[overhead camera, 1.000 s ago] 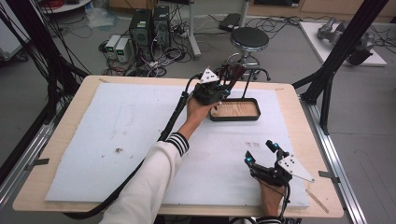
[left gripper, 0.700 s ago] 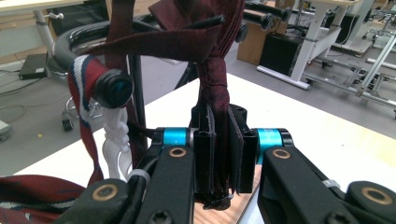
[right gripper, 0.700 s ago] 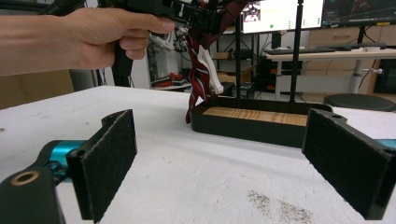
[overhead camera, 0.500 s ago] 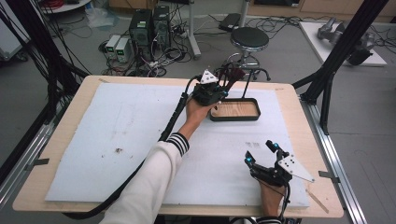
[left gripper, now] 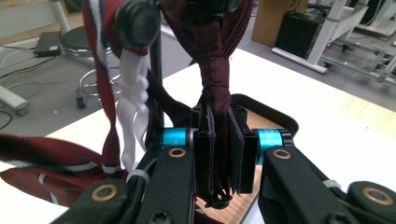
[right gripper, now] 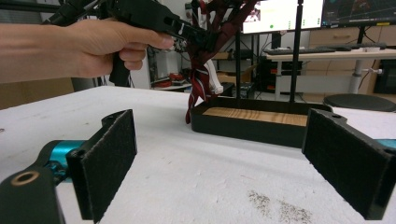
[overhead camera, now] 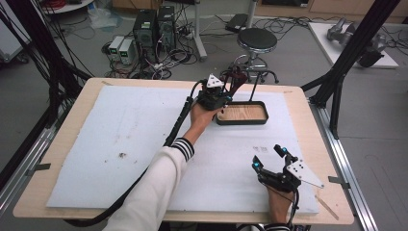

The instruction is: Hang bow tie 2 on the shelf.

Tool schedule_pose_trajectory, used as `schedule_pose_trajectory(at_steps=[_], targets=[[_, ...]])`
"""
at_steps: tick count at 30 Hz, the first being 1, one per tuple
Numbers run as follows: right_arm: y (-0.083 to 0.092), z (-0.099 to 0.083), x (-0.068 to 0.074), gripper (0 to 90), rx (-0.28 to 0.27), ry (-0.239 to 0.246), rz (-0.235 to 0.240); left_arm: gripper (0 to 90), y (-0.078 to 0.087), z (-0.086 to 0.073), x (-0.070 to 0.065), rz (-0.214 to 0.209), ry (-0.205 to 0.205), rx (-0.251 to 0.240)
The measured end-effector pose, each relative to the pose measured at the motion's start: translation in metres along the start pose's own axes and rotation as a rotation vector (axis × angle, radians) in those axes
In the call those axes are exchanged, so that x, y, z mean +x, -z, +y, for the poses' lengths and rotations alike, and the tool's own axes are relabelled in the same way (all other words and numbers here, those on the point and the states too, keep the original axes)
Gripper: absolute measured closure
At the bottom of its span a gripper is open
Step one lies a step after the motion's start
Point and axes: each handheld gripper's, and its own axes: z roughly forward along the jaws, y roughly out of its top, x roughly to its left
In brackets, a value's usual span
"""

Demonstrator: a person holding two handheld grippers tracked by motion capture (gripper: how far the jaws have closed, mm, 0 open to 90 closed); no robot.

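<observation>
At the far side of the bench [overhead camera: 72,125], the left tool [overhead camera: 226,91] is clenched on a dark red strip of cloth [left gripper: 215,88], which is pinched between its black pads and hangs from the top of a black stand [overhead camera: 254,84]. Beside the strip, a white braided cord [left gripper: 133,107] and red striped bands [left gripper: 100,60] are draped over the same stand. A wooden tray with a black rim [overhead camera: 241,113] is seen just below the left tool. Near the front edge, the right tool [overhead camera: 269,158] is held released above the white mat [overhead camera: 125,139], well apart from the tray, with nothing between its pads
</observation>
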Motion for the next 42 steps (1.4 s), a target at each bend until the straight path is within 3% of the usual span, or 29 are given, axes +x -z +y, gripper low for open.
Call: schedule_pose_trajectory(at_steps=[12, 21, 27, 36, 37, 42], targets=[[0.000, 0.000, 0.000, 9.4, 0.003, 0.000, -0.001, 76.8, 0.001, 0.000, -0.003, -0.021, -0.012, -0.010], [0.000, 0.000, 0.000, 9.3, 0.003, 0.002, 0.000, 38.7, 0.005, 0.002, -0.003, -0.053, -0.001, -0.055], [0.000, 0.000, 0.000, 9.3, 0.003, 0.001, -0.001, 33.2, 0.012, 0.001, -0.006, -0.079, -0.026, -0.077], [0.000, 0.000, 0.000, 9.4, 0.000, -0.001, -0.001, 21.0, 0.029, -0.005, -0.008, -0.187, -0.054, -0.118], [0.000, 0.000, 0.000, 9.3, 0.001, 0.000, 0.000, 19.1, 0.032, -0.007, -0.008, -0.207, -0.042, -0.120], [-0.001, 0.000, 0.001, 9.4, 0.004, 0.014, -0.001, 11.5, 0.058, -0.018, -0.009, -0.264, -0.072, -0.148]])
